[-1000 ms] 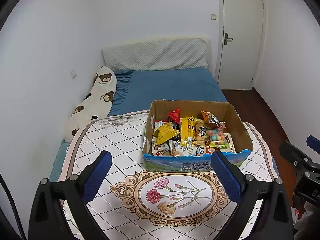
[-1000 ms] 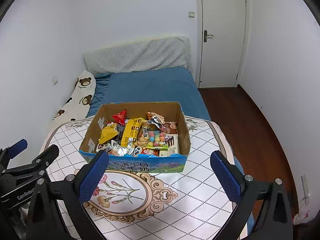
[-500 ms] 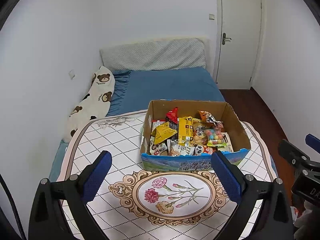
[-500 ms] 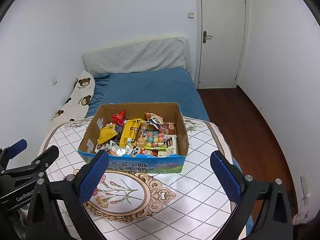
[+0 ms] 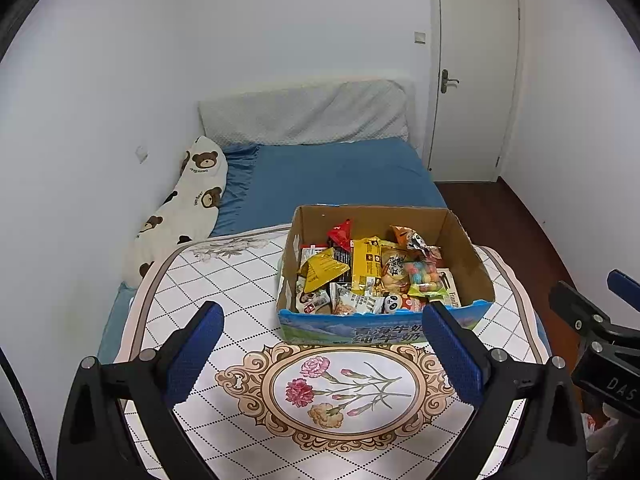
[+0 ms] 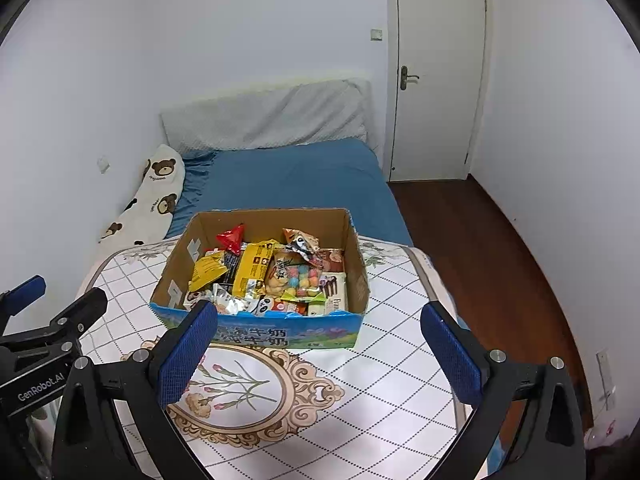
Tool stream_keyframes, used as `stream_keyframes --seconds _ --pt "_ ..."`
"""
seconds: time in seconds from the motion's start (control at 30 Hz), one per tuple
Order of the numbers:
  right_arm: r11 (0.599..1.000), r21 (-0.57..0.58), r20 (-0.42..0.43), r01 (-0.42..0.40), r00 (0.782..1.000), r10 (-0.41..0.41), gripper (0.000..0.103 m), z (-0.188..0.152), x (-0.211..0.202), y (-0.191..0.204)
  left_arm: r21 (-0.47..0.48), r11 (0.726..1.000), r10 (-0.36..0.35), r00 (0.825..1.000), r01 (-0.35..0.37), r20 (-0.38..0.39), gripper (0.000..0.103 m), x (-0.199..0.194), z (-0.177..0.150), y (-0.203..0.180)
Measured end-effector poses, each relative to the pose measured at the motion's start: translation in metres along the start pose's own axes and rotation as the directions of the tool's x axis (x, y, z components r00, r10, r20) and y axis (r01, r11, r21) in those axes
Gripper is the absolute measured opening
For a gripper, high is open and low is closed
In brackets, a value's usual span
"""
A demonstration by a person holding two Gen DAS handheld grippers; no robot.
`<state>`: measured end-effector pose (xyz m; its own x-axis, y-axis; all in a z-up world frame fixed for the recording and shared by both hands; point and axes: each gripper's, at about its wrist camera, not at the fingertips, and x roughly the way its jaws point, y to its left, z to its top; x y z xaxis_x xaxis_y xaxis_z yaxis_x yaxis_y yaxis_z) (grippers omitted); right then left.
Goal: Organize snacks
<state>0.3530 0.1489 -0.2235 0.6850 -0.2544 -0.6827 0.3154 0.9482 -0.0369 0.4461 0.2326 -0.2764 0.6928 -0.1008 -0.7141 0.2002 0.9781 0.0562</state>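
Cardboard: I see one open carton with a blue printed near wall, standing on the far half of the counter, its long axis running left to right across my view.
Snacks: a loose heap of snack packets all lies inside the carton; none shows on the counter cloth around it.
Count: one carton; of the packets I pick out one red pouch, two yellow ones, one clear bag of coloured balls, one panda-face packet and one white box at the right end. More are buried, so I cannot give a total.
Direction: the carton lies ahead of both sets of fingers, toward the far side, and well apart from them.
Left gripper: fingers spread wide, holding nothing; the carton sits ahead and slightly right of its centre line.
Right gripper: fingers spread wide, holding nothing; the carton sits ahead and slightly left.
Nearer hand: I judge neither clearly closer; the left suits the yellow packets, the right suits the white box.
Stage: packets heaped in the carton fit either snacks waiting to be sorted or snacks already gathered in.
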Motion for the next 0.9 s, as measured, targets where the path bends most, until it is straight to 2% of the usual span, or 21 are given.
stream_keyframes --seconds 0.9 --pt "1.0 -0.001 0.017 0.012 1.0 -0.012 0.103 0.0005 -0.0095 -0.0037 0.005 1.0 -0.008 1.0 0.008 0.004 0.102 -0.0075 0.0 -0.0039"
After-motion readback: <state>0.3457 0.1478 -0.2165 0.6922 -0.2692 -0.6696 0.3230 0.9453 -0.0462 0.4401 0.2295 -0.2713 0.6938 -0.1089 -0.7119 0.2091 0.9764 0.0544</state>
